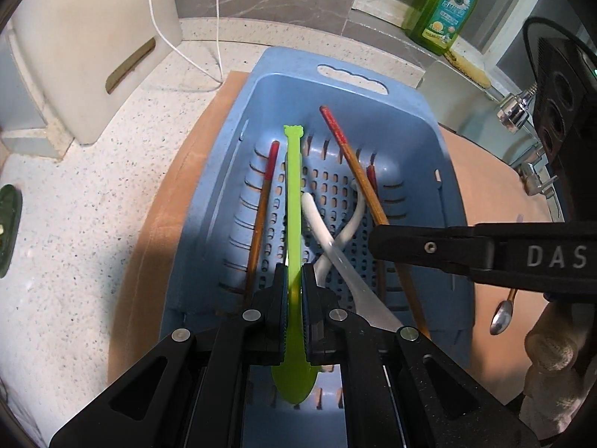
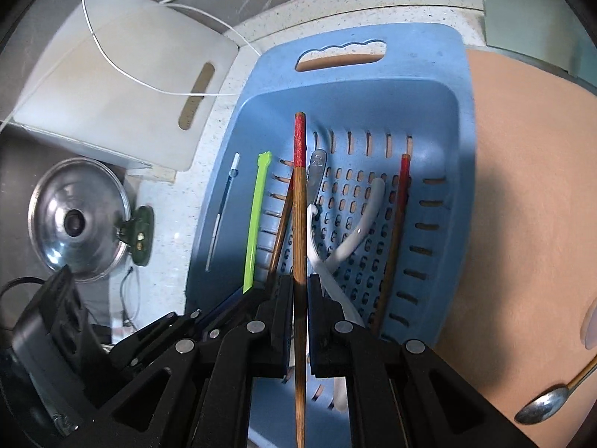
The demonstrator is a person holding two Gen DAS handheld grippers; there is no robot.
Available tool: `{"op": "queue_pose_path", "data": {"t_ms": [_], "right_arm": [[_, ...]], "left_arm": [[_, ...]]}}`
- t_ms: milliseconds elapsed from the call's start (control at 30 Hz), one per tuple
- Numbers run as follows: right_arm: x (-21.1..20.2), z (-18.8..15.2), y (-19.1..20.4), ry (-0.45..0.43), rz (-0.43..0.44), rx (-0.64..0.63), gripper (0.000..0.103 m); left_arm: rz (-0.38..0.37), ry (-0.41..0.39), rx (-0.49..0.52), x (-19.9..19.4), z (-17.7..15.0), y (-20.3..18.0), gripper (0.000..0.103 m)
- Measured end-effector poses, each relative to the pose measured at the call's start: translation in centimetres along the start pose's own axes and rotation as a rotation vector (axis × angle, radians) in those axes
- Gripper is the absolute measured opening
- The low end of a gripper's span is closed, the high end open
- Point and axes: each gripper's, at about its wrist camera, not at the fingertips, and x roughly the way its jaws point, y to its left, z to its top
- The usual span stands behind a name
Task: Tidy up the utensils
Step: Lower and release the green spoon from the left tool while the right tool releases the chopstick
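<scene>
In the left wrist view, my left gripper [image 1: 294, 272] is shut on a lime green spoon [image 1: 293, 186]. Its handle points forward over the blue slotted basket [image 1: 291, 59]. My right gripper [image 1: 377, 246] reaches in from the right, shut on a red-tipped wooden chopstick [image 1: 350, 160]. In the right wrist view, that gripper [image 2: 299, 283] clamps the chopstick [image 2: 298, 205] upright over the basket [image 2: 429, 41]. The left gripper [image 2: 257, 291] with the green spoon [image 2: 255, 220] sits just to its left. In the basket lie other red-tipped chopsticks [image 1: 265, 201] [image 2: 397, 224] and crossed white spoons [image 1: 317, 220] [image 2: 358, 231].
The basket stands on a tan mat [image 1: 485, 186]. A metal spoon [image 2: 544, 407] lies on the mat to the right. A white cutting board [image 1: 86, 56] leans at the back left, with a pot lid [image 2: 78, 220] beyond it. A green soap bottle [image 1: 444, 7] and faucet [image 1: 518, 112] are at the back right.
</scene>
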Motion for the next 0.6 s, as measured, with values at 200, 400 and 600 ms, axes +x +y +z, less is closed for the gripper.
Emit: {"op": "queue_pose_path", "data": {"t_ms": [200,400,600], "right_arm": [[1.1,0.5,0.2,0.006,-0.043,0.005,0.006],[1.5,0.8,0.6,0.009,-0.067,-0.006,0.007],[1.8,0.8,0.9,0.011,-0.087,-0.021,0.008]], "left_arm": [[0.000,0.012,0.009,0.5,0.5,0.4,0.005],[0.001,0.024,0.027,0.9,0.5,0.4,0.005],[0.007,0.030,0.037,1.1,0.7,0.4,0.006]]}}
